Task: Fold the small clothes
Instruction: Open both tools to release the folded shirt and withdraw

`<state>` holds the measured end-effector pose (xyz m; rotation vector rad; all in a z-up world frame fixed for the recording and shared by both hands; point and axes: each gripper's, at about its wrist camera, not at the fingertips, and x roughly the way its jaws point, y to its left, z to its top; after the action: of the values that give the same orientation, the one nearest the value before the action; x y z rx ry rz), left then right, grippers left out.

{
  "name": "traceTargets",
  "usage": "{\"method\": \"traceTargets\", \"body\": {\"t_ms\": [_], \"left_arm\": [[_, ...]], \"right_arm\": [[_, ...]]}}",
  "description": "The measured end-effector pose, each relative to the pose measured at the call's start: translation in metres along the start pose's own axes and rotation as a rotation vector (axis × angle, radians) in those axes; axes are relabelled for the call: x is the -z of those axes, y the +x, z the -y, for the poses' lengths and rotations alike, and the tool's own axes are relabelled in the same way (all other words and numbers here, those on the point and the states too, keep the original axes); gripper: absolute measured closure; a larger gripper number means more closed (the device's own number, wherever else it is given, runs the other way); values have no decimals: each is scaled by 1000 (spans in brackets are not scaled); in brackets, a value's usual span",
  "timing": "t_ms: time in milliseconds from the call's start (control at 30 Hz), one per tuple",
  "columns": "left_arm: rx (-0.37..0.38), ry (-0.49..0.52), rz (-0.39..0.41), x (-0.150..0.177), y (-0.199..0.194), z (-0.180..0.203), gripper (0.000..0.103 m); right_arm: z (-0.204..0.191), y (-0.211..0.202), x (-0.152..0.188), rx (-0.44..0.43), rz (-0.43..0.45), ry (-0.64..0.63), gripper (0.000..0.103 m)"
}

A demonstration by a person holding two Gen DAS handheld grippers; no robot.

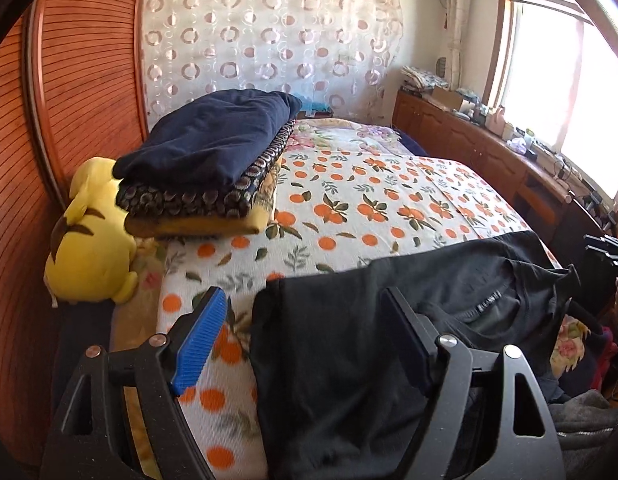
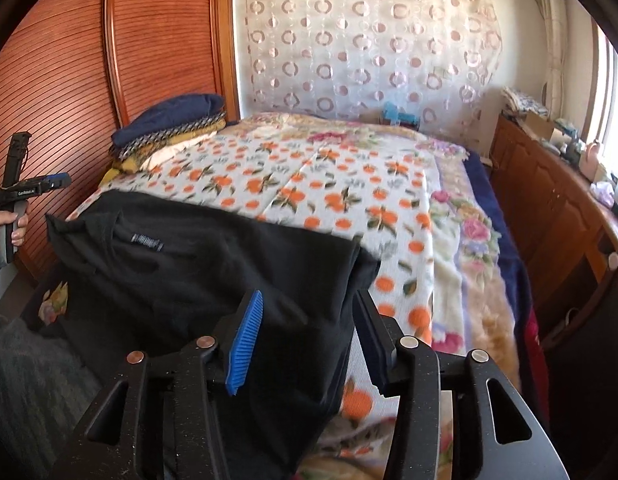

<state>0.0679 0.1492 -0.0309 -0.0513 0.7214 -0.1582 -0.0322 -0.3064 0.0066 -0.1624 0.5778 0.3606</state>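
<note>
A black T-shirt [image 1: 449,280] [image 2: 189,264] lies flat at the near edge of the bed, inside out, its neck label [image 2: 148,243] facing up. My left gripper [image 1: 305,332] is open over the shirt's left edge; the blue pad [image 1: 197,344] stands off the cloth, over the bedspread. My right gripper [image 2: 309,336] is open too, with the shirt's right edge lying between its fingers and no pad pressing it. In the right wrist view a hand [image 2: 13,228] holds the left gripper [image 2: 33,188] at the far left.
Folded clothes [image 1: 213,148] [image 2: 169,128], navy on top, are stacked at the bed's far left by a yellow plush toy [image 1: 93,240]. The orange-print bedspread [image 1: 369,200] [image 2: 329,184] stretches behind the shirt. A wooden wardrobe [image 1: 69,100] stands left, a cluttered sideboard [image 2: 557,200] right.
</note>
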Motion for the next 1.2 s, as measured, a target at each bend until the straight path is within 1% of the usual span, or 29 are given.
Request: {"method": "traceTargets", "body": {"t_ms": [100,167,267,500,633,867,933,1000,1100,1133,1200], "left_arm": [[-13,17,-22,-9,16,-3,23],[4,27,-23,-11,24,-4,23],[11,22,-55,-11,40,-7,23],[11,26,-142,-9,71,-12,23],[8,13,-197,-1,82,-19,23],[21,-28,-227,9,93,-26,23],[28,-24,-225,11,94,-26,26],[30,-17,-223,12,94,-24,29],[35,-19,-223,11,94,-24,31],[36,-19,-222,11,94,-23,31],[35,-18,-223,11,94,-23,31]], "right_arm": [[7,27,-9,12,-33,14,53],[12,47,-13,11,-57,28,53],[19,75,-20,-1,-97,57,53],[26,114,-27,-3,-175,59,53],[31,127,-28,16,-209,63,53],[33,135,-28,20,-212,70,52],[33,136,-28,26,-209,64,51],[33,138,-28,36,-205,65,48],[38,141,-26,63,-198,73,39],[38,143,-26,65,-198,78,37],[40,145,-24,50,-205,88,37]]}}
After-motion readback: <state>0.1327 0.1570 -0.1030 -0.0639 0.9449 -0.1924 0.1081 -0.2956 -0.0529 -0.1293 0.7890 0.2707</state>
